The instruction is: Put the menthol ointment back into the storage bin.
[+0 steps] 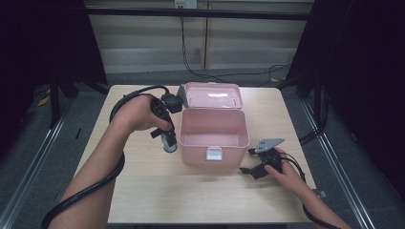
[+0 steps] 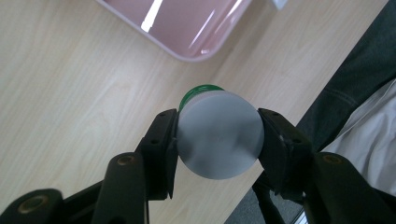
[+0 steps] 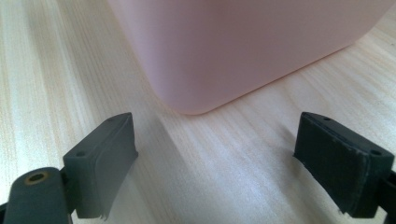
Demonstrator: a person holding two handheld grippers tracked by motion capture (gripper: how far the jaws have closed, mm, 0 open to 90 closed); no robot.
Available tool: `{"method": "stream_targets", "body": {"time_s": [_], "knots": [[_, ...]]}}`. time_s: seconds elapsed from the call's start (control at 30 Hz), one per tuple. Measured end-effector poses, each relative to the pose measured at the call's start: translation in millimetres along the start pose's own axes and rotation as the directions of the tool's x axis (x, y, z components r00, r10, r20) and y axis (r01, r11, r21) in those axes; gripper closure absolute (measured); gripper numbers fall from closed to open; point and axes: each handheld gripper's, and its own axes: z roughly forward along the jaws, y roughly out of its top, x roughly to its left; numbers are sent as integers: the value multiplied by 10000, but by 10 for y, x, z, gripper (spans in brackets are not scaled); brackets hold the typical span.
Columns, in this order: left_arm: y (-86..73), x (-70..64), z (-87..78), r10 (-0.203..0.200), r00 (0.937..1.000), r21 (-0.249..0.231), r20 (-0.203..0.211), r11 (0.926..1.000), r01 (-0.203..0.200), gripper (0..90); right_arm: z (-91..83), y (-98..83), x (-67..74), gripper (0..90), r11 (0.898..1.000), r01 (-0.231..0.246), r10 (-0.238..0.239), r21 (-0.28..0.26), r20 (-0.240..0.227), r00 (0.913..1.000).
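The left gripper (image 2: pixel 218 140) clamps a green-capped bottle (image 2: pixel 219 140) beside the open pink box (image 1: pixel 215 138); the right gripper (image 3: pixel 217 163) — jaws apart — rests on the table (image 1: pixel 157 191) near the box's front corner.

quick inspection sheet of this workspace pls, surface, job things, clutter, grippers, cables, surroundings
surface: light wooden table, bare around the work.
job's things: pink box open and looking empty, its lid tipped back; small bottle with a grey cap and a green band, held beside the box's left side.
clutter: nothing seen.
grippers: left gripper shut on the bottle, jaws pressing both sides of the cap; right gripper open, resting by the box's right front corner, nothing between its jaws.
cables: black cable trails along the left forearm; another hangs on the back wall.
surroundings: grey floor, dark frame at both sides.
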Motion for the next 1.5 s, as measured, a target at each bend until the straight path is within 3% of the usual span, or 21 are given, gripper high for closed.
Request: {"method": "stream_targets", "body": {"time_s": [0.2,0.63,1.13,1.33,1.5], "knots": [[130,20,-59,-73,9998,-75,-172,9999,72,503,0,0,0,122,10000,-1,1,-2,1,10000],[457,80,11,-433,9989,-43,-166,9991,432,503,-1,0,2,123,10000,-24,24,17,-3,10000],[702,106,17,-631,9974,-72,-360,9980,628,503,-1,0,2,122,10000,-23,23,16,-1,10000],[795,120,107,-681,9968,27,-410,9977,683,503,-1,0,1,123,10000,-21,21,16,-2,10000],[855,153,244,-1034,9942,153,-301,9945,1039,503,-1,0,2,122,10000,-23,23,16,-2,10000]]}}
